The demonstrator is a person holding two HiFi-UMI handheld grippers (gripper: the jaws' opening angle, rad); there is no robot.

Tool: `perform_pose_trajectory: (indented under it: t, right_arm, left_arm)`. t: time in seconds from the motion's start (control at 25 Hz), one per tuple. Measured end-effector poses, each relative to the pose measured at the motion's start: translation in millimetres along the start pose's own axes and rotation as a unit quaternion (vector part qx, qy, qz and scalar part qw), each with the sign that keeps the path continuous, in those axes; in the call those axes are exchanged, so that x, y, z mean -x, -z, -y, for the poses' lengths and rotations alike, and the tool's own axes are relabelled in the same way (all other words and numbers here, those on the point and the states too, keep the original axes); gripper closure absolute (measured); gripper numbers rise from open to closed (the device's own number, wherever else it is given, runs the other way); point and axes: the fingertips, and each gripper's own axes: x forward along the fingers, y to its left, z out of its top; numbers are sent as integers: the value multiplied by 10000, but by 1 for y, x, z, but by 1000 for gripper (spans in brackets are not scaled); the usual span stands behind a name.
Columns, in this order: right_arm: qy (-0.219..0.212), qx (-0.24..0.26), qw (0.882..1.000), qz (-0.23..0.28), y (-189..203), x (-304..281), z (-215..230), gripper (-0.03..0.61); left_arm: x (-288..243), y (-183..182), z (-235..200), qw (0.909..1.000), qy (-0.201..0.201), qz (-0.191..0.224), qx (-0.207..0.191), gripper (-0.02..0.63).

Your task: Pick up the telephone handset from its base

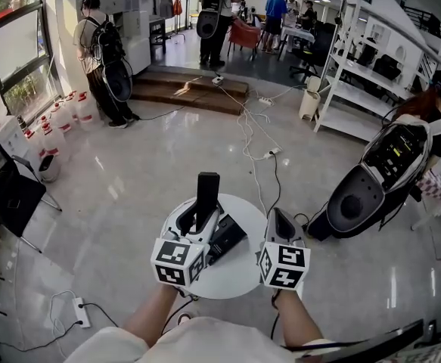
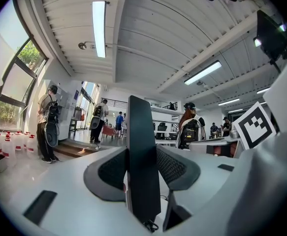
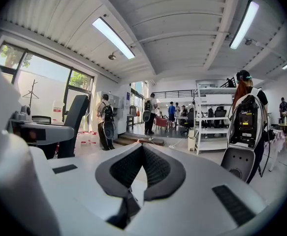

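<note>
below me i see a round white table [image 1: 239,277]; cables [image 1: 252,136] trail across the glossy floor [image 1: 152,174], white shelving [image 1: 355,89] right, bottles [image 1: 60,119] by the left window [image 1: 17,59].

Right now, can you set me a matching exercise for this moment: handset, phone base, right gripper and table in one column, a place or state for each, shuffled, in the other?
Things:
1. telephone handset
2. telephone base
3. right gripper
4. round table

States:
A. jaws together, nothing between them
B. white, bearing the base
C. upright, clamped in the left gripper
D. lying on the table, black

Pairs: 1-C, 2-D, 3-A, 4-B
</note>
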Motion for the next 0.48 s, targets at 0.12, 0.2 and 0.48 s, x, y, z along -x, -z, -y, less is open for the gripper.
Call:
perform_pose_trajectory:
  t: [0.12, 0.2, 0.48]
  right_arm:
    - [26, 29, 10000, -22, -1, 1, 0, 554]
    - [48, 43, 10000, -41, -1, 3, 0, 554]
    - [73, 63, 9999, -42, -1, 6, -2, 554]
  left_arm:
    - [0, 0, 0, 10000, 23, -17, 14, 416]
    - [1, -1, 1, 10000, 47, -25, 19, 416]
    - [2, -2, 1, 10000, 85, -27, -6, 416]
